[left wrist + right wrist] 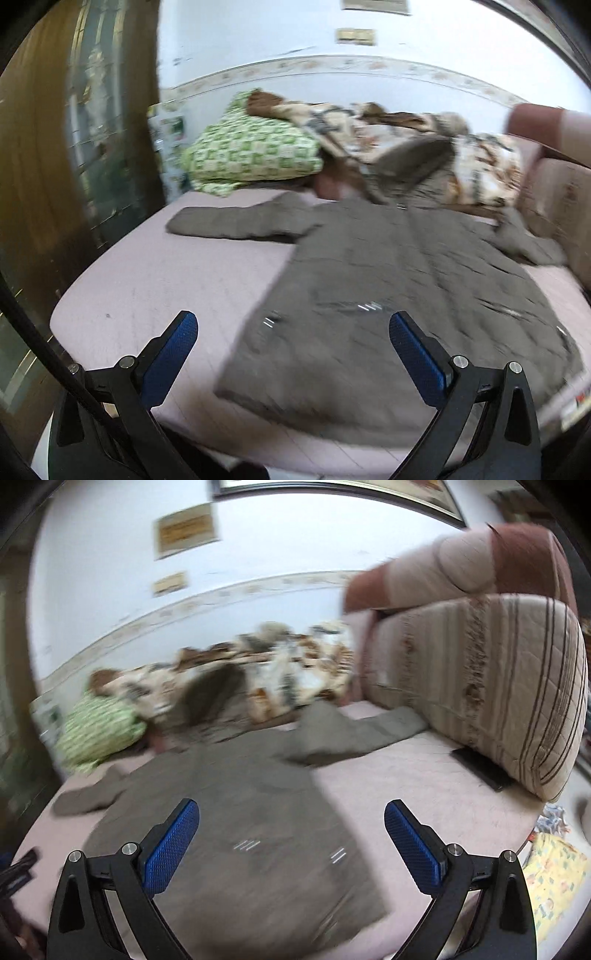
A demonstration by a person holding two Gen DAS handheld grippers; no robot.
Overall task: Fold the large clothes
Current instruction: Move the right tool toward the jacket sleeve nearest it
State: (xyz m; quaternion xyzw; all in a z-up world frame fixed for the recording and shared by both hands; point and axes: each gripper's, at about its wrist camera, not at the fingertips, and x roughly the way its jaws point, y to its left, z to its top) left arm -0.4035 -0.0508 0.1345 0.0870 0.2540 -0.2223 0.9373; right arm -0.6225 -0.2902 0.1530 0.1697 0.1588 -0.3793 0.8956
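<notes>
A large grey-brown padded coat [388,280] lies spread flat on the pink bed sheet [147,280], hood toward the far wall, one sleeve [236,221] stretched left and the other bunched at the right. It also shows in the right wrist view [243,812], with its right sleeve [354,734] stretched toward the mattress. My left gripper [293,325] is open and empty above the coat's near left hem. My right gripper [291,814] is open and empty above the coat's near right hem.
A green checked pillow [251,151] and a patterned blanket [472,162] lie at the far side of the bed. A striped mattress [491,686] leans at the right. A wooden wardrobe [55,177] stands left. A yellow patterned cloth [554,878] lies at the near right.
</notes>
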